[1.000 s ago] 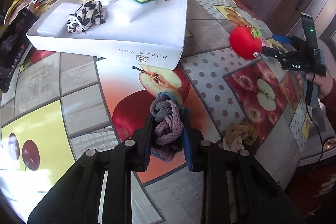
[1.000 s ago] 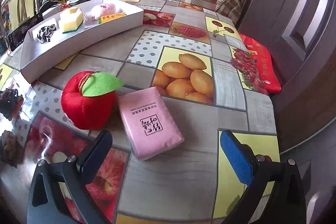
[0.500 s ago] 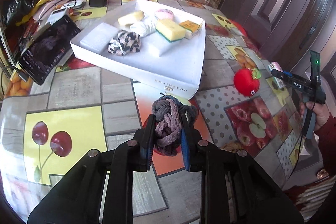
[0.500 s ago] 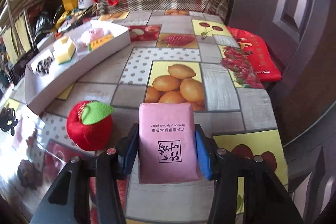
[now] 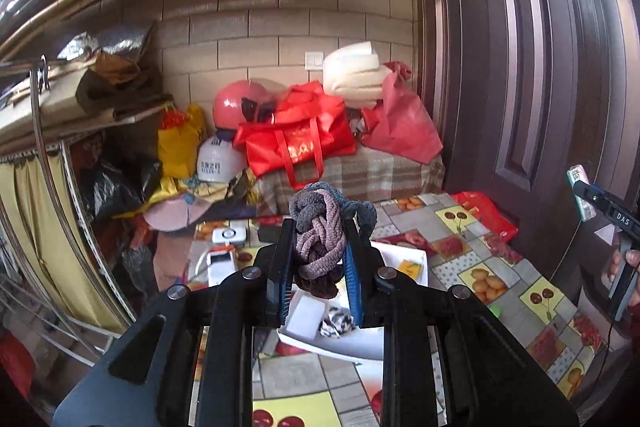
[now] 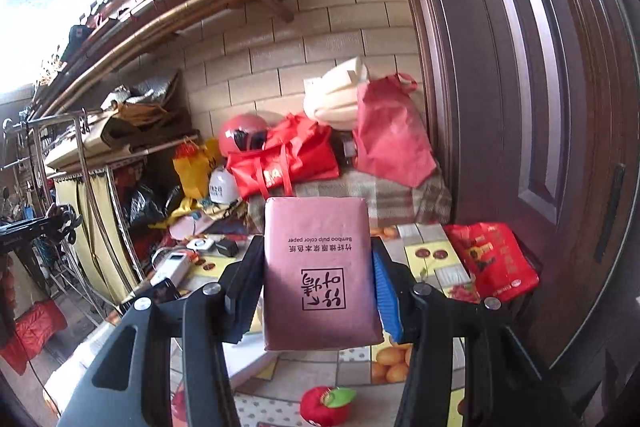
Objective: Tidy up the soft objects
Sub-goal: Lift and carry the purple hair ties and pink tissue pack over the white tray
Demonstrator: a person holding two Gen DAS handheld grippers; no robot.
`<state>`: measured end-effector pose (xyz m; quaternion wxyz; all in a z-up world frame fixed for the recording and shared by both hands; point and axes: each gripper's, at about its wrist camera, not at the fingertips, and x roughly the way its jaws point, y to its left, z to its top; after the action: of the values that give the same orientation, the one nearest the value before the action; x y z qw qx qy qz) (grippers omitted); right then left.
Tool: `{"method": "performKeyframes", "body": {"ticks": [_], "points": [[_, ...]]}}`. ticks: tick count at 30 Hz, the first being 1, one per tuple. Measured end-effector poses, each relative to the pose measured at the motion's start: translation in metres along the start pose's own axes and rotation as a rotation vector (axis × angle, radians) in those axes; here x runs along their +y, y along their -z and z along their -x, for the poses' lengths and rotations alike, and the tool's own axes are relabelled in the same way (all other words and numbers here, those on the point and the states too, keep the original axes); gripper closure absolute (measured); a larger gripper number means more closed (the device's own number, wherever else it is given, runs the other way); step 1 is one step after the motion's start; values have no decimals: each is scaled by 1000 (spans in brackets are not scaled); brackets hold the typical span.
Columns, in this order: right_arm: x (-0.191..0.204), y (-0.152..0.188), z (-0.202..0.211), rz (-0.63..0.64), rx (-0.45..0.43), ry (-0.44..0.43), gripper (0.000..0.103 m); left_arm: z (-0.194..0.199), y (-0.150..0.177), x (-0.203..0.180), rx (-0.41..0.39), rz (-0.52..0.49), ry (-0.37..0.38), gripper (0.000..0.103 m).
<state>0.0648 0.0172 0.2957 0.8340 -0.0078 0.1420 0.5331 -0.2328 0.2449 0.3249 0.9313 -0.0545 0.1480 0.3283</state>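
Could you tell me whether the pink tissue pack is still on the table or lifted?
Lifted: the right claw clamps the pink tissue pack above the table.

daylit, sharp | blown-out glare upper left, right wrist | fisheye bend, dark corners

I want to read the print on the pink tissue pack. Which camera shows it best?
The right wrist view: the pink tissue pack fills the centre, clamped in the right gripper, printed face toward the lens though upside down. The left wrist view shows only a small sliver of the pack at its right edge.
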Motion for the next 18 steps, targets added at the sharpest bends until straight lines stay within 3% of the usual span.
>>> {"method": "performKeyframes", "body": {"ticks": [4, 7, 11, 18], "points": [[14, -43, 9, -8, -92, -35, 53, 29, -63, 7, -127, -43, 13, 82], [29, -63, 20, 0, -156, -48, 53, 52, -90, 8, -200, -72, 27, 81], [46, -78, 28, 11, -211, -64, 53, 69, -101, 10, -247, -82, 50, 82], [63, -85, 27, 23, -249, -70, 53, 68, -97, 14, -245, -62, 84, 82]]}}
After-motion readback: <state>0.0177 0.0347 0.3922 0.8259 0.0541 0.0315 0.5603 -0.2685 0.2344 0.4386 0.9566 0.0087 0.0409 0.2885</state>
